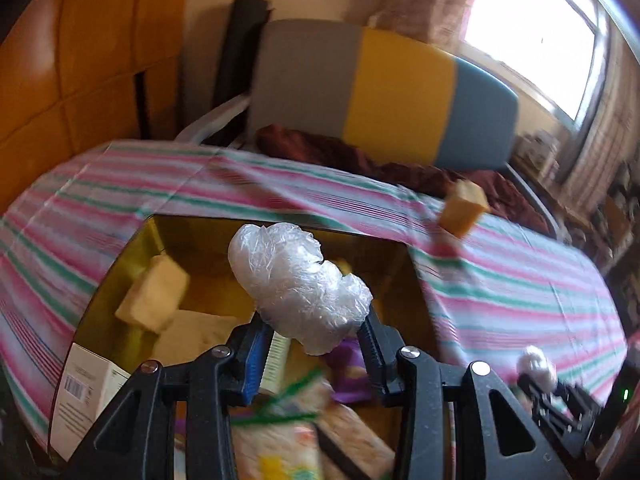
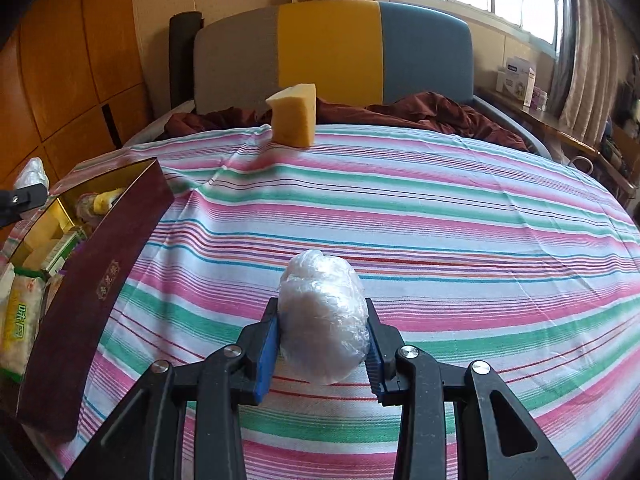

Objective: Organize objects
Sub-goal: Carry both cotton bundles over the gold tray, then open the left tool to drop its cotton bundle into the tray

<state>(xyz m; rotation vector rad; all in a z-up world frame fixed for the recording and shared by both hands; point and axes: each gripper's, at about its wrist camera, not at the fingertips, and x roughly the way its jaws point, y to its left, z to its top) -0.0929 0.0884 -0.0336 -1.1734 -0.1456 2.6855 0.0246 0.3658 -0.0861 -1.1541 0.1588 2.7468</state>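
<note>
Over box (image 1: 120, 264) | left gripper (image 1: 312, 344) pinching plastic wad (image 1: 300, 284) | contents beneath blurred

Pink-green-white striped sheet (image 2: 400, 208) — yellow sponge (image 2: 294, 114), maroon box (image 2: 92, 280) with gold lining.

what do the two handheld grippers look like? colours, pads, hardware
Both match: the left gripper and right gripper have matte black plastic linkage arms with triangular cutouts and silver round pivot screws. Each has two black fingers with ribbed blue pads. No cables, markings, hands or sleeves are visible.
</note>
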